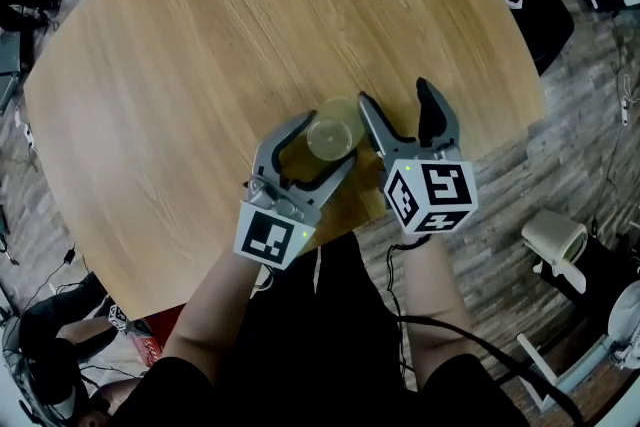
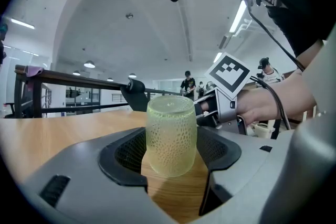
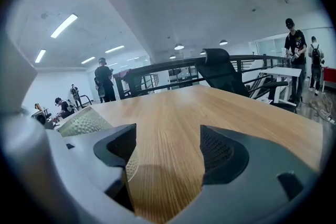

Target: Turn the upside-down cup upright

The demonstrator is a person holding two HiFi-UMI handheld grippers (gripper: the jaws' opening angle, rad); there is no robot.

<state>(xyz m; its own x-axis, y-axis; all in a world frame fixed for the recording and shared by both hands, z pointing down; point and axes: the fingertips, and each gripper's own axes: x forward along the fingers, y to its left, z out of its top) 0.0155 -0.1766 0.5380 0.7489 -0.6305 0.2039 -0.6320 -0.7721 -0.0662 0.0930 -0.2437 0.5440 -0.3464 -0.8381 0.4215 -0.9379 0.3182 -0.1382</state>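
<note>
The cup (image 1: 334, 135), a pale yellow-green tumbler with a pebbled wall, stands mouth-down on the round wooden counter (image 1: 200, 45), near the edge closest to the person. The left gripper (image 1: 328, 138) has its jaws set wide around it. In the left gripper view the cup fills the gap and both pads lie against its sides with no wood showing between, so I read this as a wide grasp on the cup rather than a mere straddle. The cup's rim sits flat on the counter and its closed base is uppermost, so nothing has been lifted or turned yet. The right gripper (image 1: 395, 91) sits just to the right of the cup with its jaws spread. Only bare counter lies between them, so it is empty, and the cup shows outside its left jaw, very close to it. The step in hand looks like securing the cup before the flip. The next move calls for a firm enough hold that the textured wall does not slip, a lift clear of the counter, and a half-turn of the wrist to bring the mouth upward. After that the cup has to be set down squarely on its base. The empty right gripper is close enough to steady or take over the cup, but it also crowds the space the turn will need.
</note>
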